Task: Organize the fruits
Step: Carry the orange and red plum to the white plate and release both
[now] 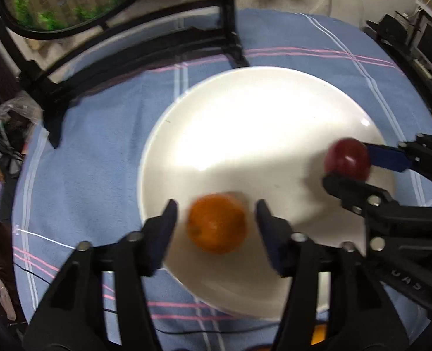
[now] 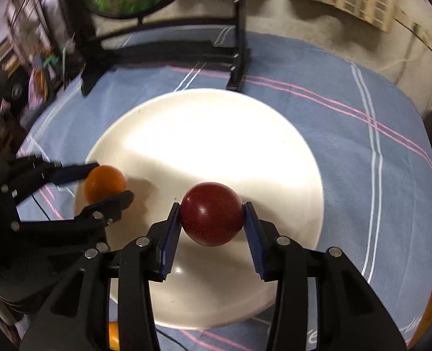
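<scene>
Left tongs (image 1: pixel 216 219) released: pads stand clear of the orange (image 1: pixel 217 223), which sits at about 7 o'clock on the white plate (image 1: pixel 245 111). Right tongs (image 2: pixel 213 219) clenched on the red apple (image 2: pixel 212 214), above the plate near 5 o'clock. Judgement: lower the apple onto the plate before letting go, apart from the orange, so neither rolls. Counter under a blue plaid cloth (image 2: pixel 347 152); black stand (image 2: pixel 239 44) at 12 o'clock, clutter beyond.
</scene>
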`<state>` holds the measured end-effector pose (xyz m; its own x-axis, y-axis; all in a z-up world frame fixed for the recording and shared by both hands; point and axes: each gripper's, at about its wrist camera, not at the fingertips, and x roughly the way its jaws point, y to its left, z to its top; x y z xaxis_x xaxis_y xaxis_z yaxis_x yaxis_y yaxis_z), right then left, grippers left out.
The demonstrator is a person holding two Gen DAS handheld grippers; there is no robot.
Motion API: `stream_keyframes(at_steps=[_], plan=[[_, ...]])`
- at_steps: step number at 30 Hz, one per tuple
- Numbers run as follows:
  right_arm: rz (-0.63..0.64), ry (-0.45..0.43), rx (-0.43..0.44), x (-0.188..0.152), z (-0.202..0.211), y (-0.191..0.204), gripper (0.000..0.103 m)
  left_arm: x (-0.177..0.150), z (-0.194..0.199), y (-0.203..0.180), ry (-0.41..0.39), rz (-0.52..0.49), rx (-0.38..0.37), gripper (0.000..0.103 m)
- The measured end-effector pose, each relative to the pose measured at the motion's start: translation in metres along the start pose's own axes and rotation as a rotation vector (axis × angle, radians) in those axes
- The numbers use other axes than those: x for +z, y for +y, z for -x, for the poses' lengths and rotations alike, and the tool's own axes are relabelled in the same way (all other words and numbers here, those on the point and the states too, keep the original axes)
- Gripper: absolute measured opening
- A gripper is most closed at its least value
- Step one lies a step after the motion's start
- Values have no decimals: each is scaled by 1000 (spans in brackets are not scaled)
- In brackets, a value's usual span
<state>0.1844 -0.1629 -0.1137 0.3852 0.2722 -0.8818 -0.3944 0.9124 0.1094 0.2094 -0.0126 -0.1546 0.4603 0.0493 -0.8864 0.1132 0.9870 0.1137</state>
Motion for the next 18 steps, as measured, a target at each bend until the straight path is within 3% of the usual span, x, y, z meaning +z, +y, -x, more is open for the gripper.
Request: stream_keyframes(at_steps=[4, 6, 9, 12, 18], plan=[[-12, -28, -16, -2, 6, -6, 48, 0, 1, 4, -6, 6, -15, 70], [-30, -57, -1, -2, 16, -9, 65, -1, 6, 5, -16, 7, -9, 70], [-34, -93, -26, -1, 34, -8, 64, -3, 19, 12, -30, 27, -9, 70], [-88, -117, 2, -6, 61, -14, 64, -12, 43, 23, -70, 34, -11, 70], [-45, -123, 31, -65, 121, -2, 65, -57, 106, 47, -171, 28, -16, 77]])
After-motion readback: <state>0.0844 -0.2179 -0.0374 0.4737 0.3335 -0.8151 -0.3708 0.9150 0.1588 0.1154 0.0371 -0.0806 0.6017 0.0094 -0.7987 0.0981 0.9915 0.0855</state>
